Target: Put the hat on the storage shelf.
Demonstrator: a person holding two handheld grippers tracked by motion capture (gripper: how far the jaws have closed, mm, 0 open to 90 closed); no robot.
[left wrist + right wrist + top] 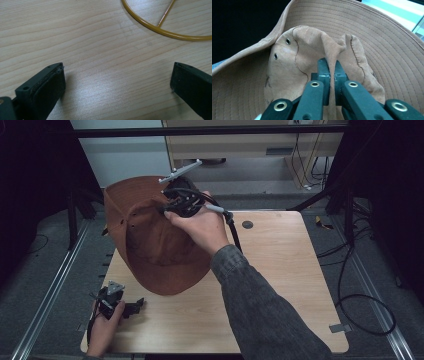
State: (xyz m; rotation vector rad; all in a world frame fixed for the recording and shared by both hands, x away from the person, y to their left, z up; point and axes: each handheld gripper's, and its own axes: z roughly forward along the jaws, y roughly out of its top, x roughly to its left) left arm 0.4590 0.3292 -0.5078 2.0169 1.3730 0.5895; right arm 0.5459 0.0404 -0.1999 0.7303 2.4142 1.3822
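right gripper (332, 75) clamped on brown hat (150, 230) crown fold; carry it level, no jerks. left gripper (117, 82) jaws apart over table (100, 37).

We record the hat (150, 237) as rust brown throughout, its brim (387, 42) ridged with concentric rows of stitching in the same tone and its crown (312, 50) marked by dark seam lines and two metal eyelets. Beneath the hat, the table (280, 270) is pale wood with fine straight grain. On it lies a mustard-yellow wire ring (160, 30). The jaws of both grippers are black. The sleeve (265, 305) beside the hat is grey.
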